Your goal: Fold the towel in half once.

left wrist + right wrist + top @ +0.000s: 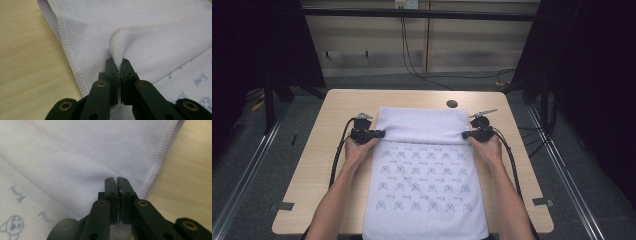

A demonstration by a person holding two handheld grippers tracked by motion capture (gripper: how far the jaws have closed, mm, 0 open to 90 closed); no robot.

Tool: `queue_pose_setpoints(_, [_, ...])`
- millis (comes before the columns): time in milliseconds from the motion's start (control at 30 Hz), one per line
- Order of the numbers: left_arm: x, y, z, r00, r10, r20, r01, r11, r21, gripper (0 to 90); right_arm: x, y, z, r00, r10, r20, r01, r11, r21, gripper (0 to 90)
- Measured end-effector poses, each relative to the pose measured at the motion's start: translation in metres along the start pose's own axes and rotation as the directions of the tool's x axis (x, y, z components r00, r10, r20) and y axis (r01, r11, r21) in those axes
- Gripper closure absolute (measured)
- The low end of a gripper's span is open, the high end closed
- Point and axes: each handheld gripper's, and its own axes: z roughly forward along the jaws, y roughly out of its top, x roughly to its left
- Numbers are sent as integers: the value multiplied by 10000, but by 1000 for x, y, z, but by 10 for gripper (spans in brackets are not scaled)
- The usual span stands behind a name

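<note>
Lying lengthwise on the light wooden rectangular table is a white terry towel printed with rows of small blue figures, its near end hanging over the table's front edge. Its far end is sitting folded back toward the person, plain pale underside up, forming a band across the towel's width. The left gripper is pinching the left corner of that folded band — in the left gripper view the black jaws are standing nearly together w/ a stitched hem bunched up between them. The right gripper is doing the same at the band's right corner; in the right gripper view its jaws are standing almost together on the cloth, just beside the stitched side hem. Both hands are resting at the towel's side edges, approx. level w/ each other — cables trailing back along the forearms. A small dark round hole is showing in the tabletop beyond the towel.
</note>
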Motion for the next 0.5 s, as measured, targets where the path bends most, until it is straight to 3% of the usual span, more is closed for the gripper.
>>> queue_pose_setpoints(100, [1, 3, 3, 9992, -122, -388, 117, 9998, -133, 867, 5, 7, 8, 9987, -16, 502, 28, 9997, -245, 867])
queue_pose_setpoints(200, [2, 4, 2, 9988, -264, -414, 259, 9996, -134, 868, 0, 9, 10, 9991, 224, 363, -208, 9989, -414, 868])
queue_pose_setpoints(267, [1, 3, -2, 9985, -509, -211, 503, 9983, -310, 870, -2, 9, 8, 9998, 164, -77, -167, 9987, -485, 869])
queue_pose_setpoints(333, [-2, 6, -9, 9999, -150, -55, 148, 9993, -329, 870, -10, 9, 0, 9980, 436, -458, -474, 9952, -855, 868])
queue_pose_setpoints(433, [-4, 17, -32, 9985, 215, 506, -169, 9959, -891, 869, -18, 11, -22, 9874, 526, -1493, -799, 9798, -1833, 868])
queue_pose_setpoints(500, [-7, 24, -48, 9949, 249, 979, -127, 9923, -1231, 869, -16, 14, -35, 9866, 369, -1590, -709, 9743, -2137, 867])
